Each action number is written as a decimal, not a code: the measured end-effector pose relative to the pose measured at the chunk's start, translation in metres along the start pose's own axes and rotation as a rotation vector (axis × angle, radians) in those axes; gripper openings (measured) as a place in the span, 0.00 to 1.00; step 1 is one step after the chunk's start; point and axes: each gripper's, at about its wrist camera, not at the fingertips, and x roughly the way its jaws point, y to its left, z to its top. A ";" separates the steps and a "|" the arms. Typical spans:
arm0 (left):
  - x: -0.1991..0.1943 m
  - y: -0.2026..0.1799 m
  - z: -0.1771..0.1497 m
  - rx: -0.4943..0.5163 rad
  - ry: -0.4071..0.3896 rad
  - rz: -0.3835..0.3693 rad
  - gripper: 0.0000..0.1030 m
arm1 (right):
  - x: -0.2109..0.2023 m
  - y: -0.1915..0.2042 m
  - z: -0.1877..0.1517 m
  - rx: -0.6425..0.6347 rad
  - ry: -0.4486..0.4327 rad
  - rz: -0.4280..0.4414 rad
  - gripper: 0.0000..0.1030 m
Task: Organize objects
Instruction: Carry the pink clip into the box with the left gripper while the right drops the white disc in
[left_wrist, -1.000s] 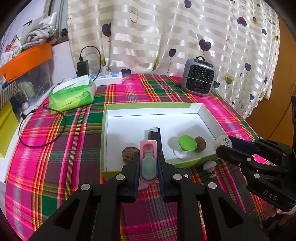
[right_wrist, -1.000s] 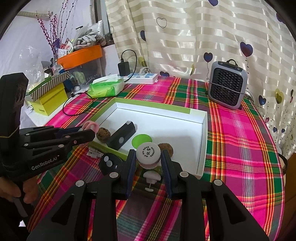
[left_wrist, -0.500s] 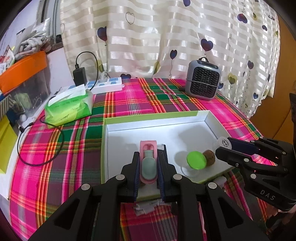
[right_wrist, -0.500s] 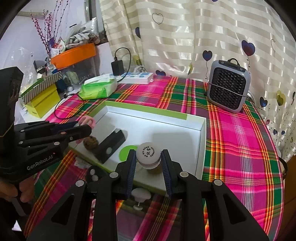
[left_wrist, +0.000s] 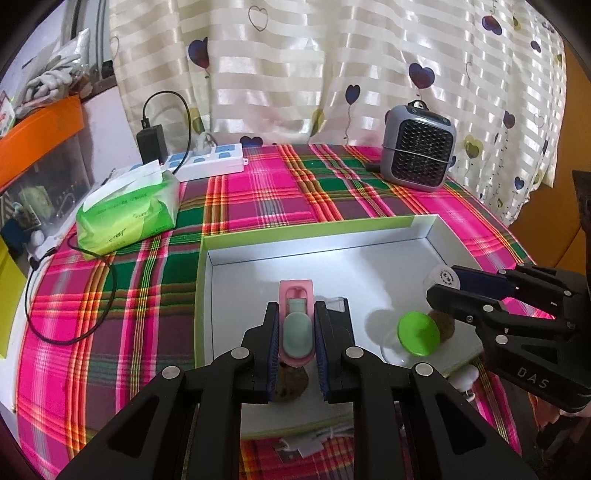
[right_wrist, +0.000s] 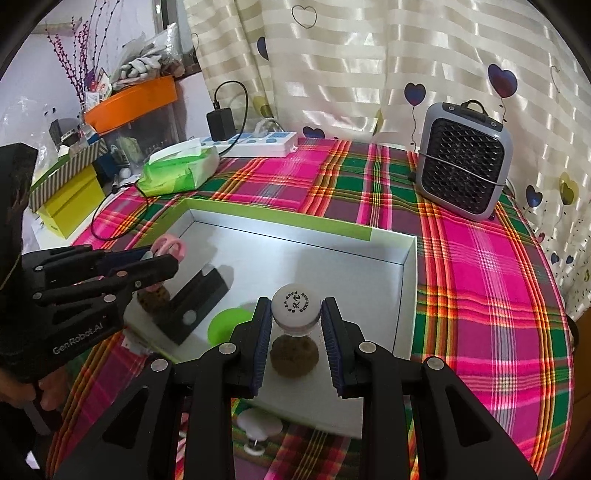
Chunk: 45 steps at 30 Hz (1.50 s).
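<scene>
Desk (left_wrist: 258, 192), covered in pink-and-green plaid cloth; contents listed from left to right.

Green tissue pack (left_wrist: 127, 214) at far left, black cable (left_wrist: 66, 295) looping near it. White power strip (left_wrist: 207, 162) with black charger (left_wrist: 150, 142) plugged in, at the far edge.

White tray (left_wrist: 314, 236) with green rim, centre of the desk. Inside, left part: brown ball (right_wrist: 153, 299) and black bar-shaped item (right_wrist: 195, 299) lying flat, the ball partly hidden under the left tool.

Left tool (left_wrist: 295, 328) stood over the tray's near left part, pinching a pink clip-like item (left_wrist: 296, 325) with a pale green insert; the item was held above the tray floor.

Green round lid (left_wrist: 419, 332) on a clear base, right of centre in the tray, a second brown ball (left_wrist: 445, 325) just beside it.

Right tool (right_wrist: 297, 325) stood over the tray's near right part, pinching a small white-capped jar (right_wrist: 295, 308), printed characters on the cap; that second brown ball lay directly beneath.

White mushroom-shaped knob (right_wrist: 258, 428), possibly a suction hook, on the cloth just outside the tray's near wall.

Grey mesh-fronted heater (left_wrist: 419, 153), far right.
</scene>
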 end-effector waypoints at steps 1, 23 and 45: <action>0.002 0.000 0.001 0.000 0.001 -0.001 0.15 | 0.003 -0.001 0.001 0.002 0.005 -0.002 0.28; 0.035 0.001 0.000 0.008 0.081 -0.014 0.16 | 0.028 -0.005 0.000 -0.006 0.065 0.005 0.28; -0.002 -0.001 -0.006 -0.025 0.030 -0.042 0.17 | -0.017 0.011 -0.009 -0.024 -0.013 0.007 0.38</action>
